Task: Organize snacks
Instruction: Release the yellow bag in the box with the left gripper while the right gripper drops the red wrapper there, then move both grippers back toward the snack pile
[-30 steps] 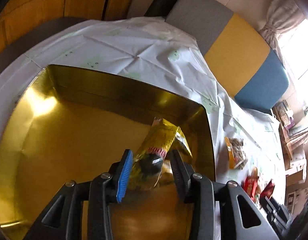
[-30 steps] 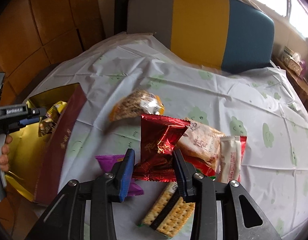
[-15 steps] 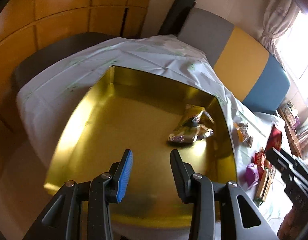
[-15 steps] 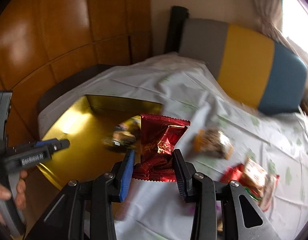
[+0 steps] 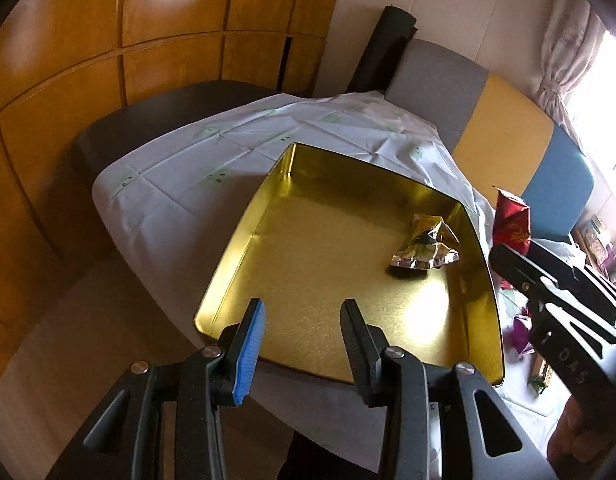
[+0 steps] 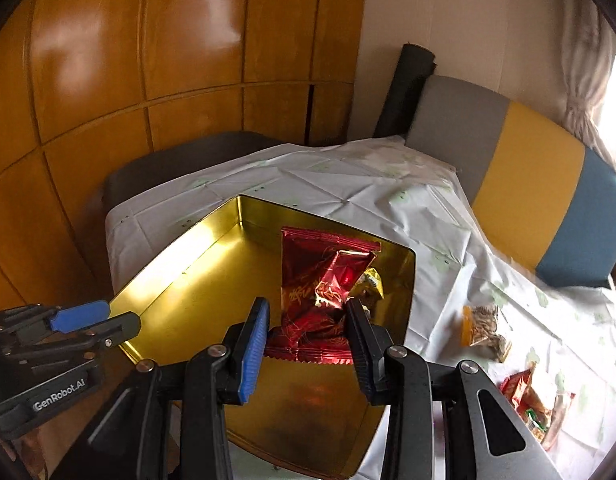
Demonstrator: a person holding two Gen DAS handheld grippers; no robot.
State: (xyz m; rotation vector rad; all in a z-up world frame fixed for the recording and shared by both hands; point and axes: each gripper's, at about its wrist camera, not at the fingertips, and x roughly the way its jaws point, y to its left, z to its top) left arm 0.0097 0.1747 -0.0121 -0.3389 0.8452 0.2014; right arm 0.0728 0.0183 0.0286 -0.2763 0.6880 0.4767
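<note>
My right gripper [image 6: 306,334] pinches the red snack packet [image 6: 321,292] upright between its fingers, above the gold tin [image 6: 196,280] — while my left gripper [image 5: 302,334] hangs spread and empty at the tin's near edge, the yellow wrapper [image 5: 425,242] lying inside by its far corner.

Gold tin [image 5: 244,236], glossy red packet [image 6: 319,288], blue-padded claw [image 6: 306,322].
</note>
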